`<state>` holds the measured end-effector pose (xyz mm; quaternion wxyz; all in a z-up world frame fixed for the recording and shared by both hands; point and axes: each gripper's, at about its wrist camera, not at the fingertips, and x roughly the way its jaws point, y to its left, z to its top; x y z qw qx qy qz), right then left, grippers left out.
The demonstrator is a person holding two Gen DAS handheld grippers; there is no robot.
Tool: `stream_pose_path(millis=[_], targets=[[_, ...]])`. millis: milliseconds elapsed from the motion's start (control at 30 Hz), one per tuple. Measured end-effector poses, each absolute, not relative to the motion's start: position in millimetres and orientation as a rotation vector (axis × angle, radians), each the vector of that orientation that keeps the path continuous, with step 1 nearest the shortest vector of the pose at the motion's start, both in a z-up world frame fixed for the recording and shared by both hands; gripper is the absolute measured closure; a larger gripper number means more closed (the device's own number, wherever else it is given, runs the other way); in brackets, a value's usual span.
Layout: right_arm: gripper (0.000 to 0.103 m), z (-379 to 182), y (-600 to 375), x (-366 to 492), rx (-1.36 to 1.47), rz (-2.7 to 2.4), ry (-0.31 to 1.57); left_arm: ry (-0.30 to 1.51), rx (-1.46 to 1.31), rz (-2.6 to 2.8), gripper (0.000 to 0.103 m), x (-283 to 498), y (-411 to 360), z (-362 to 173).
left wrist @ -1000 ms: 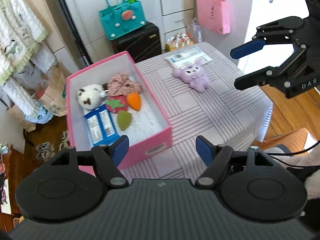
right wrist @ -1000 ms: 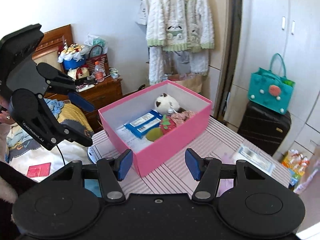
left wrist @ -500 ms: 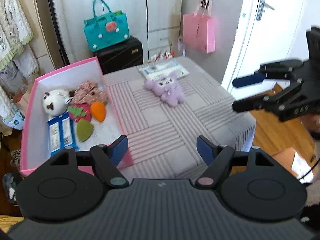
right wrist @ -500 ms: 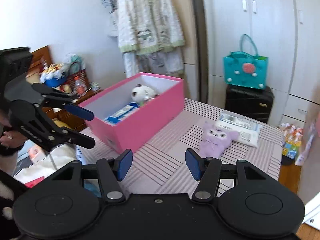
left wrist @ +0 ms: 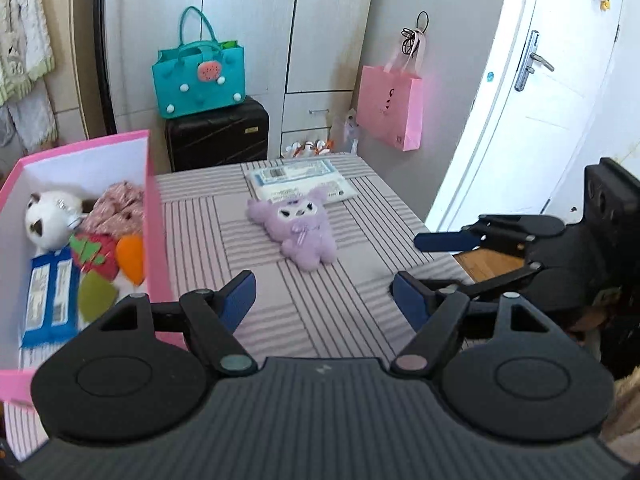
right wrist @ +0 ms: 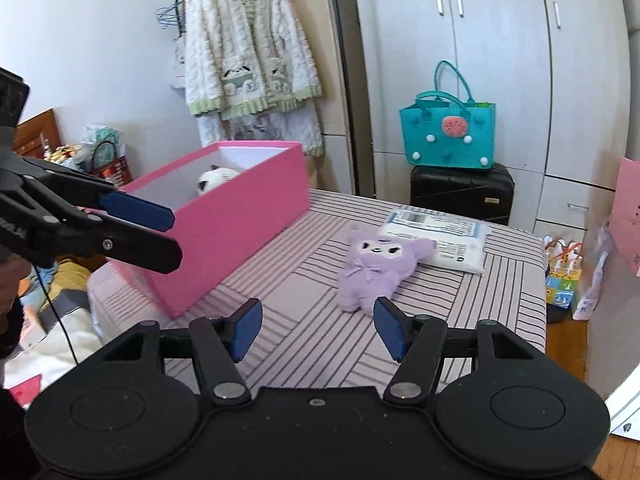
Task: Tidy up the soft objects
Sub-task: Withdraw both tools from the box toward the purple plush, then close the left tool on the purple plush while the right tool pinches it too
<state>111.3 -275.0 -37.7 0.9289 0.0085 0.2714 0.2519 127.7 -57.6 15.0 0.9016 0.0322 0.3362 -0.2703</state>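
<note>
A purple plush doll (left wrist: 298, 230) lies on the striped table; it also shows in the right wrist view (right wrist: 374, 270). A white tissue pack (left wrist: 300, 180) lies just behind it, seen too in the right wrist view (right wrist: 438, 240). The pink box (left wrist: 154, 216) at the left holds a white plush (left wrist: 46, 218), a pink fabric piece, a strawberry, orange and green pads and a blue packet. My left gripper (left wrist: 324, 300) is open and empty, short of the doll. My right gripper (right wrist: 316, 330) is open and empty, close in front of the doll.
A black suitcase (left wrist: 218, 136) with a teal bag (left wrist: 200, 74) stands behind the table. A pink paper bag (left wrist: 390, 110) hangs near the white door. A white cardigan (right wrist: 250, 60) hangs behind the box. The table's right edge drops to a wooden floor.
Both views have swung right, from the pink box toward the purple doll, and moved closer to it. Both grippers stay open and empty.
</note>
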Motion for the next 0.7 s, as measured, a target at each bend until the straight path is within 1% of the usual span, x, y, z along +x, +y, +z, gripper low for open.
stream_pose_path(millis=[133,167,233,467,600,700], targets=[[0.035,-52.9,-270.9,128.9,0.004,0.488,0.538,0.695,0.068,-0.571,0.028,140.6,-75.9,5.0],[0.033,-56.2,-270.2,132.4,0.006,0.487,0.532,0.694,0.062,-0.576,0.028,144.6,-79.9,2.4],[0.030,-62.5,-268.4,139.6,0.012,0.480,0.521,0.687,0.050,-0.569,0.028,151.2,-85.1,-1.9],[0.030,-83.4,-268.0,169.9,0.075,0.488,0.565,0.651,0.058,-0.476,0.027,179.2,-101.6,-23.3],[0.030,-90.6,-262.5,179.2,0.009,0.456,0.571,0.703,0.021,-0.465,0.025,201.3,-107.4,-36.6],[0.026,-93.8,-260.9,183.8,-0.011,0.445,0.567,0.742,-0.028,-0.461,0.025,214.2,-107.3,-45.0]])
